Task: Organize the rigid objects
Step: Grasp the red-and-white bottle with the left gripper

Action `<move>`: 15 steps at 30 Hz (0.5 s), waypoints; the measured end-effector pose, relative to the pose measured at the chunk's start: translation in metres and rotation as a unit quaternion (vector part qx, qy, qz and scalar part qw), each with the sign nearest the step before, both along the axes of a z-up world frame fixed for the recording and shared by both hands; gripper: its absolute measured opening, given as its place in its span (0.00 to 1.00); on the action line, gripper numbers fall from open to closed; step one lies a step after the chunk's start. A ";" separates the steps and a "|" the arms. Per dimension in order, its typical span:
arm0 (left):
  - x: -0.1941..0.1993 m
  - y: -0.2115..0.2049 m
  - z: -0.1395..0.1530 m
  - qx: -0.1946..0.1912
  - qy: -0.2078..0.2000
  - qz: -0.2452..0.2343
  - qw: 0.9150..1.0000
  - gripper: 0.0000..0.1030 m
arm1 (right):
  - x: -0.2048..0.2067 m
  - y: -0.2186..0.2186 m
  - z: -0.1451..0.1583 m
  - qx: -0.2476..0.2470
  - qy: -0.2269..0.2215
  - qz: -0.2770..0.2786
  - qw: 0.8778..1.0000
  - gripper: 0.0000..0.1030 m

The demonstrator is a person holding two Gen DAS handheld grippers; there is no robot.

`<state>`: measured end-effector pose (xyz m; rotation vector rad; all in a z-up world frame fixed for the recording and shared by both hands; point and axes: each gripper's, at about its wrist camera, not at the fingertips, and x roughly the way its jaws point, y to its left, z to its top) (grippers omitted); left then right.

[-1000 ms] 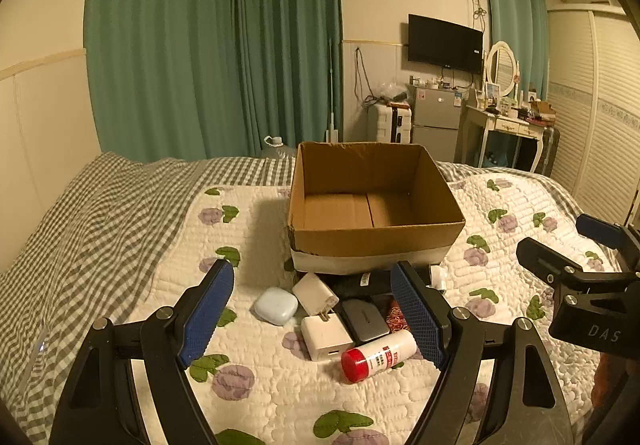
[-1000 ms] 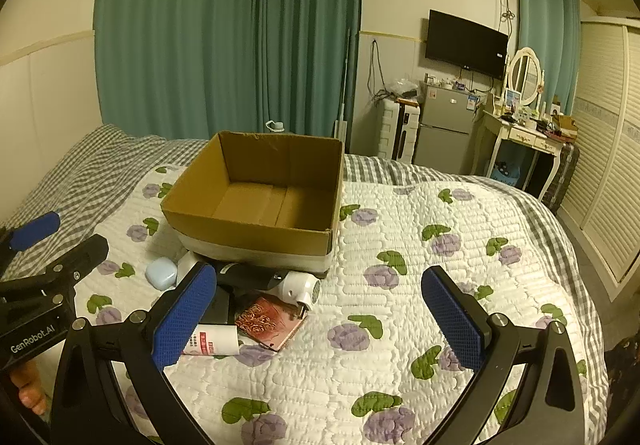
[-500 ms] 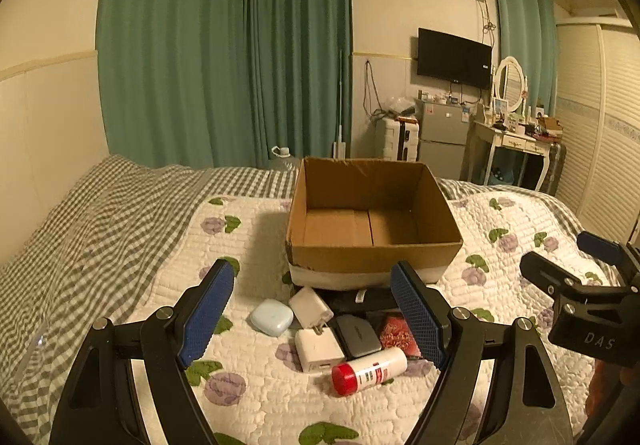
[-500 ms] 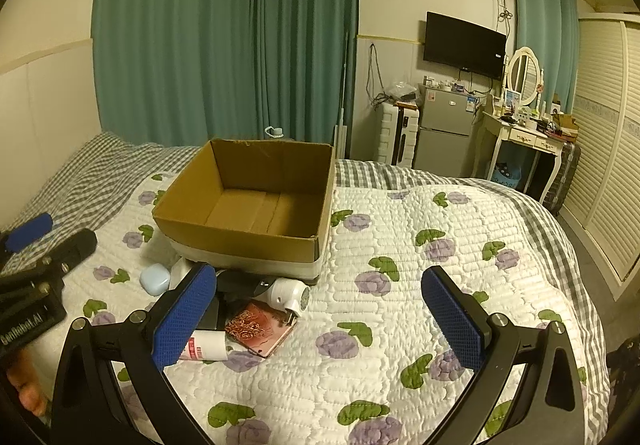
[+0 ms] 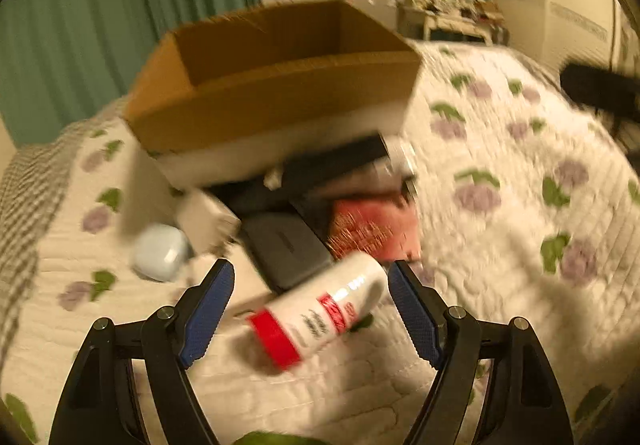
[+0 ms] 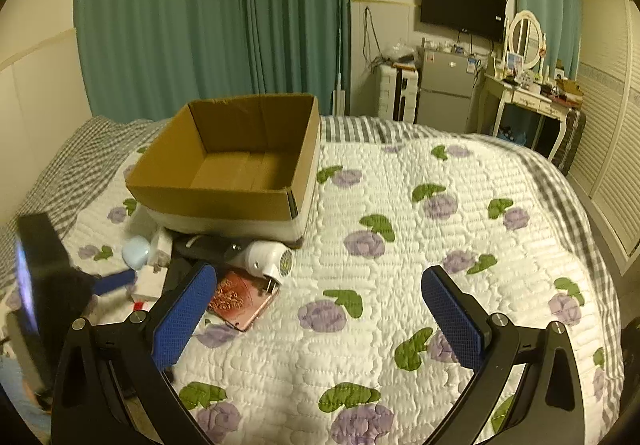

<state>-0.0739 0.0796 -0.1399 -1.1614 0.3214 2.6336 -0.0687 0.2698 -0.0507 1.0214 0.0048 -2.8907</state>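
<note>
Your left gripper [image 5: 310, 309], jaws wide though they have just been closing a little, straddles the white cylindrical bottle with the red cap [image 5: 316, 315] lying on the flowered quilt [image 5: 500, 245] just before the open brown cardboard box [image 5: 276, 85]; this looks like the reach for a first pick; close squarely on the bottle's body next, since it lies slantwise; a grey flat case [image 5: 286, 251], pale blue pod [image 5: 162, 251] and red patterned card [image 5: 372, 229] crowd close behind; your right gripper [image 6: 320, 319] hangs open and empty over bare quilt.
</note>
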 end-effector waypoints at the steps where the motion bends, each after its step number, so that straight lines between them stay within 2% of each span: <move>1: -0.002 0.002 -0.007 -0.003 -0.014 -0.007 1.000 0.77 | -0.001 0.000 -0.002 0.000 -0.004 0.000 1.000 1.00; 6: 0.000 0.010 -0.015 -0.014 -0.022 -0.020 0.999 0.75 | -0.005 0.001 -0.008 -0.001 -0.017 -0.003 1.000 1.00; 10: 0.009 0.007 -0.015 -0.027 -0.043 -0.042 0.998 0.47 | -0.003 -0.001 -0.007 0.003 -0.015 -0.002 1.000 1.00; 15: 0.002 0.009 -0.008 -0.018 -0.066 -0.048 0.996 0.44 | -0.003 -0.005 -0.009 0.007 -0.018 0.003 1.000 1.00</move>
